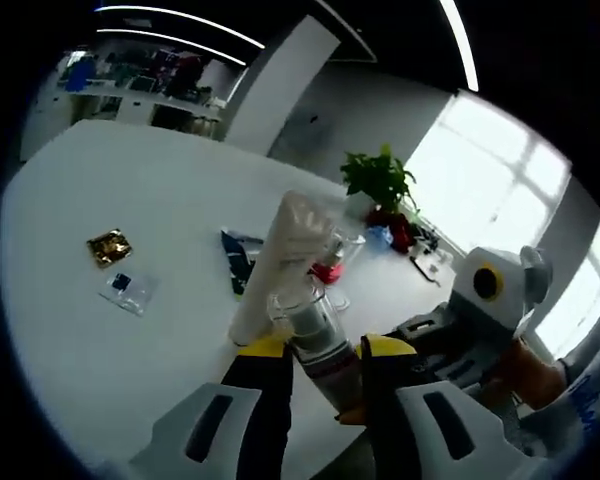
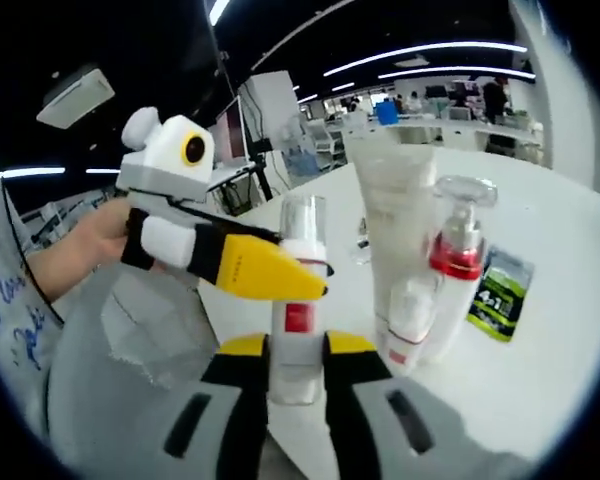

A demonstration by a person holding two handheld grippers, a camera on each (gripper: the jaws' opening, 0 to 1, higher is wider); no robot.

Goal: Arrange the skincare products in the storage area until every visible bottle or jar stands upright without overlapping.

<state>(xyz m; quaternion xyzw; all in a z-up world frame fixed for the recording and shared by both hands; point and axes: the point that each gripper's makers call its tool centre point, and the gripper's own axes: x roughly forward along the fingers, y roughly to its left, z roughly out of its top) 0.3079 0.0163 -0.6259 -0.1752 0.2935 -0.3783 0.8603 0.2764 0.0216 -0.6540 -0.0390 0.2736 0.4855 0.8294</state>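
Both tongs pinch one clear-capped pump bottle (image 2: 298, 300): left tongs (image 1: 322, 352), right tongs (image 2: 294, 352). Bottle upright on white table (image 2: 540, 350), just left of tall white tube (image 2: 395, 215); red-collared pump bottle (image 2: 452, 262) beside tube.

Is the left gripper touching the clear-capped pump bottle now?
Touching. In the left gripper view, the left gripper has both yellow-tipped jaws pressed against the sides of the pump bottle, with no gap on either side.

Upright clear-capped bottle (image 2: 298, 300) beside tube (image 2: 395, 215).
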